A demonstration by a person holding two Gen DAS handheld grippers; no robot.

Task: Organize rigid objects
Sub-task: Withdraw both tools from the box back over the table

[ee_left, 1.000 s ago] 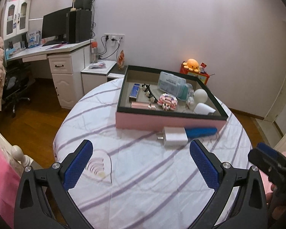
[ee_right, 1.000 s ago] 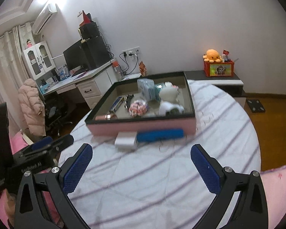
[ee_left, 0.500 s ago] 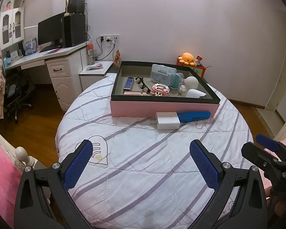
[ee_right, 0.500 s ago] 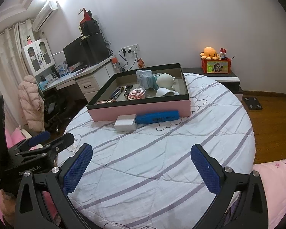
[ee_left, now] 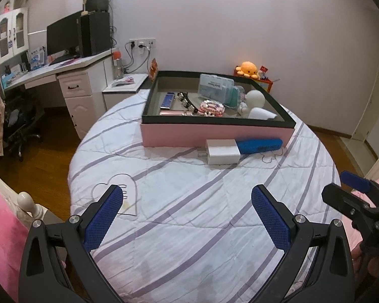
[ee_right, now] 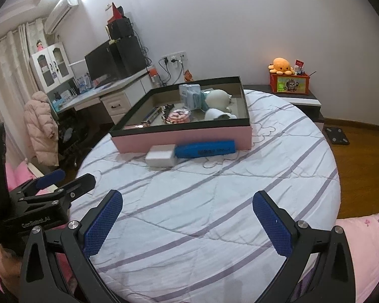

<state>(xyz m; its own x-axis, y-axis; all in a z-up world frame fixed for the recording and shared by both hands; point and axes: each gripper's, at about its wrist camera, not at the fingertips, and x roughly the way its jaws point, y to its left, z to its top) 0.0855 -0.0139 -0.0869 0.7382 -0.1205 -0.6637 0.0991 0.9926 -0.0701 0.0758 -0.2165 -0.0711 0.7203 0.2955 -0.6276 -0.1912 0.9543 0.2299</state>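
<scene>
A pink box with a black rim [ee_left: 214, 133] [ee_right: 184, 136] sits on the far side of a round bed and holds several small items. A white charger [ee_left: 222, 151] [ee_right: 161, 159] and a blue case [ee_left: 260, 146] [ee_right: 205, 149] lie on the striped bedspread against the box's front wall. My left gripper [ee_left: 187, 217] is open and empty, well short of them. My right gripper [ee_right: 188, 218] is open and empty too, also near the bed's front. Each gripper shows at the edge of the other's view.
A white desk [ee_left: 70, 75] with a monitor stands at the back left, with a chair and a pink coat [ee_right: 39, 128] beside it. A low stand with an orange plush octopus [ee_right: 281, 66] is at the back right. Wooden floor surrounds the bed.
Both grippers have pulled back from the box, so the charger and blue case look farther away. Both stay open and empty.
</scene>
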